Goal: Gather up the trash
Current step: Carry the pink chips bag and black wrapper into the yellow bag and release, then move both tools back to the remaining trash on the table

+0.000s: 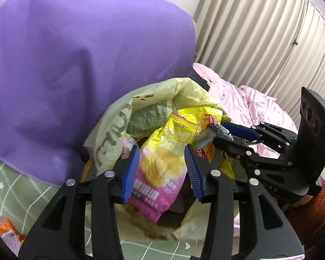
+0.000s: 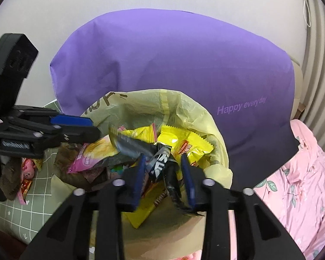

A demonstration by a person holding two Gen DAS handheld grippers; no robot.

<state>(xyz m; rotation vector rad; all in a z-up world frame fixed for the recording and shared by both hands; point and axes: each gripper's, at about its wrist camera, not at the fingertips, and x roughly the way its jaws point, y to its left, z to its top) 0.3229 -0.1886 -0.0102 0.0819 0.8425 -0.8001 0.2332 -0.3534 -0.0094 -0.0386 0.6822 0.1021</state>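
The left gripper (image 1: 161,169) hangs parted over a pink-and-yellow chip packet (image 1: 160,169), pads clear of it. The right gripper (image 2: 163,173) also gapes, a black wrapper (image 2: 162,162) loose between its fingers. Both hover above the yellow trash bag (image 2: 205,117); beyond stands a purple cushion (image 2: 184,65)

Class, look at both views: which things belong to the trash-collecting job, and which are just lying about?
Belong to the job: yellow trash bag, pink-and-yellow chip packet, yellow wrapper, black wrapper, orange packet on the green sheet.

Just lying about: purple cushion, pink quilt, curtain.
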